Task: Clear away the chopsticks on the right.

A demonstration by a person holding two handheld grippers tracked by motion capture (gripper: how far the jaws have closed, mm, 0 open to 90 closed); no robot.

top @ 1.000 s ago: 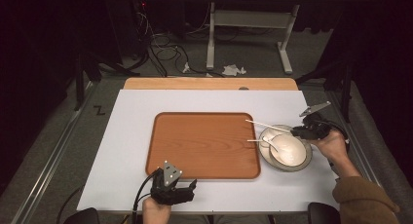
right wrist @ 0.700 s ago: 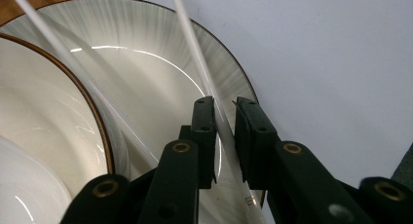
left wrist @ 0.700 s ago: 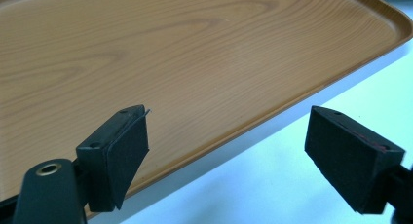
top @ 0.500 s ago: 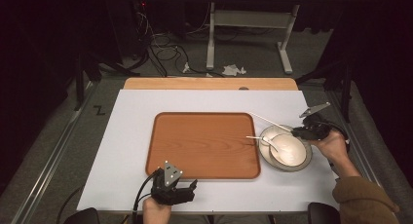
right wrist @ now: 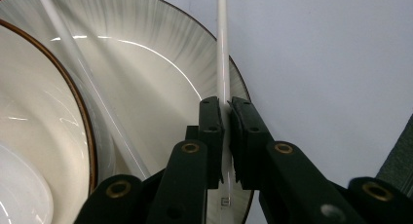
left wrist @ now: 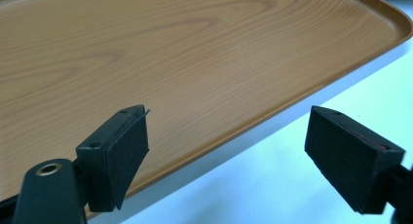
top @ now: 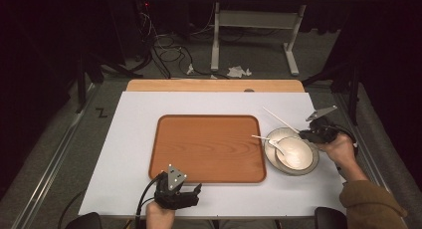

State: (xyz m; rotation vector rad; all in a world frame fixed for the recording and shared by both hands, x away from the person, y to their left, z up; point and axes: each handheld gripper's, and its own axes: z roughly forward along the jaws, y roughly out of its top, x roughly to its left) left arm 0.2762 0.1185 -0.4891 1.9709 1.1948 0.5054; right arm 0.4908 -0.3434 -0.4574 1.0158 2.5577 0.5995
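A grey-rimmed plate (top: 275, 159) with a cream bowl (top: 294, 153) in it sits right of the wooden tray (top: 209, 147). My right gripper (top: 309, 135) is at the plate's right rim, shut on a thin white stick (top: 279, 119) that slants off toward the back left. In the right gripper view the jaws (right wrist: 225, 112) have just closed on this stick (right wrist: 223, 48), over the plate rim (right wrist: 160, 48). A second white stick (right wrist: 87, 78) lies across the plate beside the bowl (right wrist: 39, 112). My left gripper (top: 191, 194) is open at the tray's front edge (left wrist: 253, 131), holding nothing.
The white table top (top: 134, 139) reaches beyond the tray on the left and back. A wooden strip (top: 214, 85) runs along the table's far edge. Cables and a desk frame (top: 249, 35) stand on the floor beyond.
The far end of the held white stick has swung toward the back of the table. Both hands have stayed where they were.
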